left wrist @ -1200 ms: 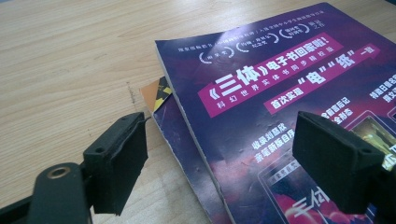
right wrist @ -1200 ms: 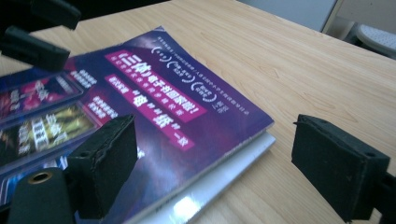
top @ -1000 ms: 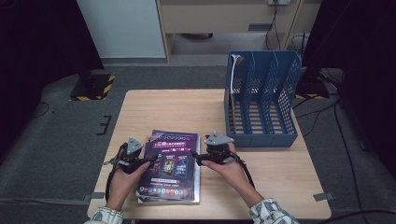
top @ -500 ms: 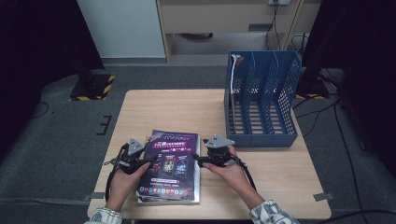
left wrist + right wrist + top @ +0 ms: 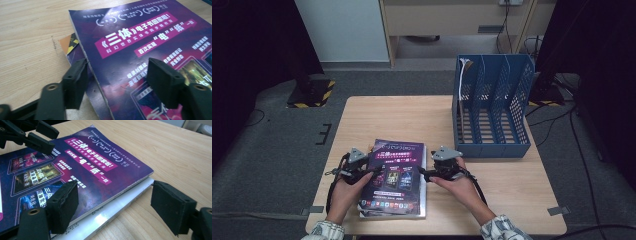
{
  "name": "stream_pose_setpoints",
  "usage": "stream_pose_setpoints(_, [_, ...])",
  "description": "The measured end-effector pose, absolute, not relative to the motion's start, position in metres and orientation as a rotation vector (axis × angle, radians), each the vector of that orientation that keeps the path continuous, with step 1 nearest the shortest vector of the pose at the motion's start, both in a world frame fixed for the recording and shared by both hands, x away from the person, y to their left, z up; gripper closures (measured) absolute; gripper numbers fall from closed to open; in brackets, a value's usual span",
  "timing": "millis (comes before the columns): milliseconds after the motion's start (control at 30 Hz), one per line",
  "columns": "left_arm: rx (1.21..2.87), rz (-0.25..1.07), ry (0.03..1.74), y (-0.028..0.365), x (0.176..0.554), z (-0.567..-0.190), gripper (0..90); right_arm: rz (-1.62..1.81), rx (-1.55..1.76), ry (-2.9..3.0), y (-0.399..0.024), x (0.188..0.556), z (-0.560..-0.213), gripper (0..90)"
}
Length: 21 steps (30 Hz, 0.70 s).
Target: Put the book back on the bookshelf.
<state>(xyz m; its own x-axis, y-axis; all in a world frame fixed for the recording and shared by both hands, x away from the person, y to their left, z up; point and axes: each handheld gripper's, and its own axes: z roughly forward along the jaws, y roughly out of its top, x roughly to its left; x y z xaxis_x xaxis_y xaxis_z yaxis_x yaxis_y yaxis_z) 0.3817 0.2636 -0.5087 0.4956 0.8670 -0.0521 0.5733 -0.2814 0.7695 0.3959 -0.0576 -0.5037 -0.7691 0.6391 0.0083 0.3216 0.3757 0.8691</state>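
The top magazine [image 5: 394, 172] of a small stack is being approached from both sides on the desk [image 5: 412, 115], and the grasp is judged not yet made. The left gripper [image 5: 117, 77] is held with its jaws spread and has just been opening a little; the magazine's left edge lies between them, one jaw off the cover beside the edge, the other over the purple cover, neither seen to press. The right gripper [image 5: 120, 203] is likewise held with spread jaws that have just been widening; the right edge of the magazine, and the white book [image 5: 112, 212] beneath it, lie between them untouched. The file rack [image 5: 492, 112] stands well beyond the right jaws. Next, the top cover's edge would need to be pinched alone, without the book beneath.
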Motion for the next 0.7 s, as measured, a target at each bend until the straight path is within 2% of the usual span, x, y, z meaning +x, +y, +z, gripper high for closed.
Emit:
stream_pose_setpoints(67, [1.971, 0.479, 1.194, 0.2649, 0.3826, -0.51, 30.6, 1.343, 0.843, 2.321, -0.0568, 0.3962, -0.5049, 21.0])
stream_pose_setpoints(133, [1.941, 0.402, 1.2, 0.2662, 0.3836, -0.5131, 29.3, 1.339, 0.84, 2.334, -0.0555, 0.3957, -0.5062, 20.0])
stream_pose_setpoints(267, [1.945, 0.383, 1.195, 0.2647, 0.3835, -0.5142, 24.9, 1.33, 0.827, 2.343, -0.054, 0.3943, -0.5066, 19.7])
stream_pose_setpoints(700, [1.975, 0.393, 1.185, 0.2638, 0.3817, -0.5104, 28.3, 1.331, 0.841, 2.384, -0.0525, 0.3961, -0.5127, 19.2])
